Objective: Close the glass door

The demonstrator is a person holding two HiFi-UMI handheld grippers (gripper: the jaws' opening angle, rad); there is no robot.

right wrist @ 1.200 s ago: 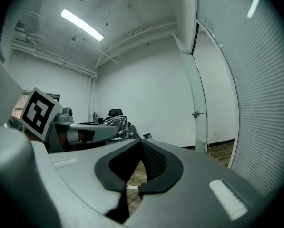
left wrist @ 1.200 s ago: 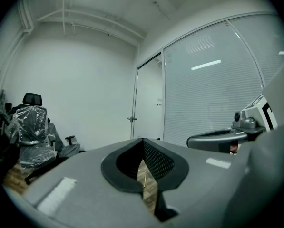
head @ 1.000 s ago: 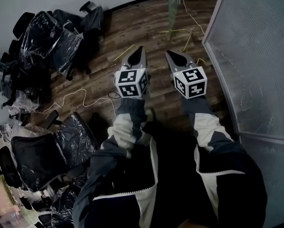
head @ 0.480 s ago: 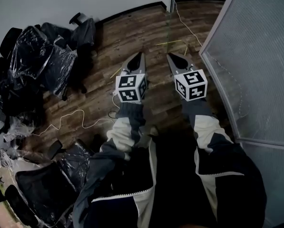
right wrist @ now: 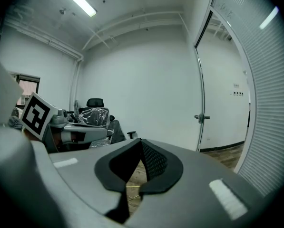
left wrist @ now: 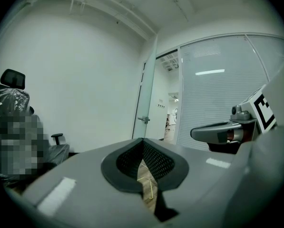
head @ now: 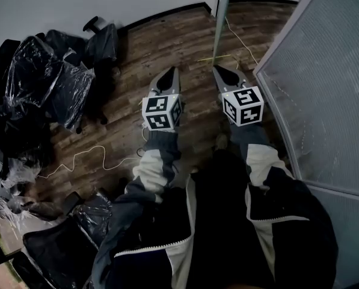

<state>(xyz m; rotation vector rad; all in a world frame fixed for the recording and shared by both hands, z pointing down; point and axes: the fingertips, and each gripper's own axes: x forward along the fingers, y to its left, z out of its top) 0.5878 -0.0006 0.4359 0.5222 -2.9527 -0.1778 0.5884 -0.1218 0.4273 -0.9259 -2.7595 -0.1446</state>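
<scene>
The glass door (head: 220, 17) stands open ahead, edge-on in the head view as a thin greenish pane reaching the wood floor. In the left gripper view the door (left wrist: 145, 94) shows its metal handle (left wrist: 143, 119); in the right gripper view the door edge (right wrist: 201, 80) and handle (right wrist: 201, 118) stand ahead to the right. My left gripper (head: 169, 72) and right gripper (head: 219, 70) are held side by side, pointing at the door and short of it. Both are shut with nothing between the jaws. Neither touches the door.
A ribbed glass partition (head: 323, 83) runs close along my right. Office chairs wrapped in plastic (head: 47, 71) crowd the left side. A pale cable (head: 89, 158) and thin yellow strips (head: 218, 58) lie on the wood floor. A white wall closes the far side.
Both grippers have moved forward together towards the door. The door edge has come nearer and more upright in the head view; the chairs have slid back on the left.
</scene>
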